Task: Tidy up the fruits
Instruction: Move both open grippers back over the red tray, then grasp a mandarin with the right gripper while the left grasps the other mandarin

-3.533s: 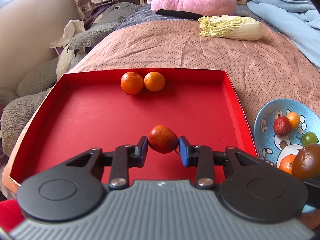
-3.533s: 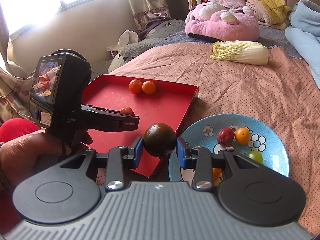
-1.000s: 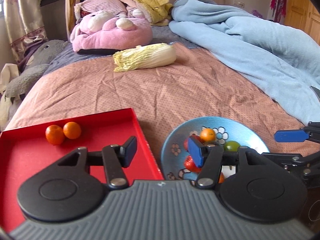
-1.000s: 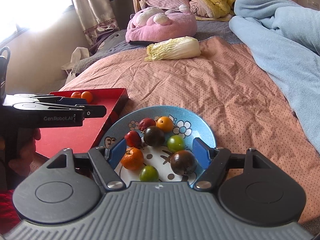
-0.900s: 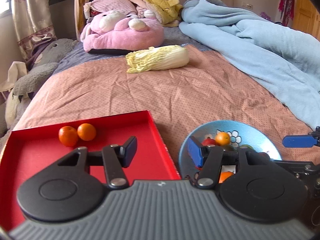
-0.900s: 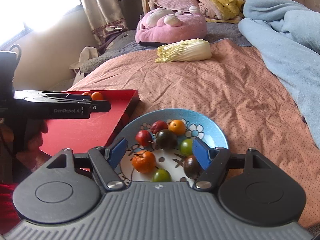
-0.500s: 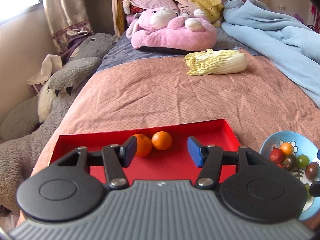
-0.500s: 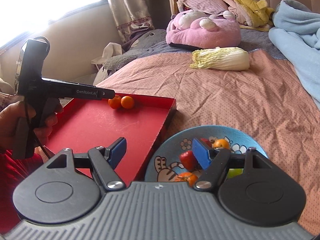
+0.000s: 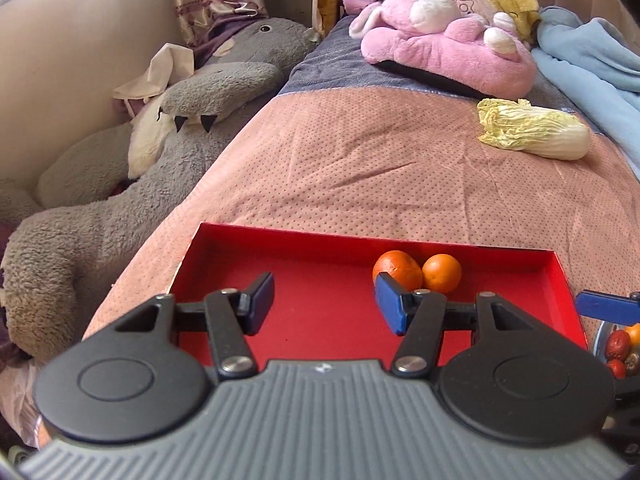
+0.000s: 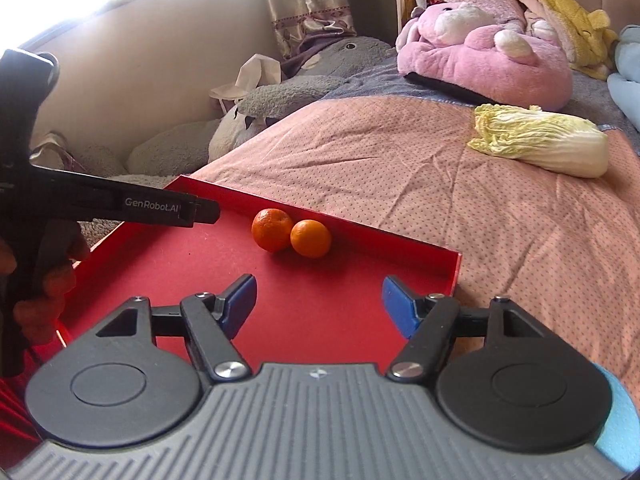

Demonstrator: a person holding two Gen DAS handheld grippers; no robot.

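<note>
Two oranges (image 9: pixel 398 270) (image 9: pixel 442 273) lie side by side against the far wall of the red tray (image 9: pixel 320 240). My left gripper (image 9: pixel 325 302) hovers over the tray floor, open and empty, with the oranges just beyond its right fingertip. In the right wrist view the oranges (image 10: pixel 272 229) (image 10: pixel 311 238) lie ahead of my right gripper (image 10: pixel 320 306). Its jaws are closing with nothing between them, above the red tray (image 10: pixel 400 240). The blue bowl (image 9: pixel 600 340) of small fruits shows only at the right edge.
A hand (image 10: pixel 40 280) holds the left gripper (image 10: pixel 160 208) over the tray's left side. A cabbage (image 9: pixel 536 138), a pink plush (image 9: pixel 448 48) and a blue blanket (image 9: pixel 592 68) lie farther up the bed. A grey plush (image 9: pixel 120 208) lies left of the bed.
Both grippers swung left from the blue bowl to above the red tray. The fruits they held 3.5 s ago are gone from them. The right jaws narrowed slightly.
</note>
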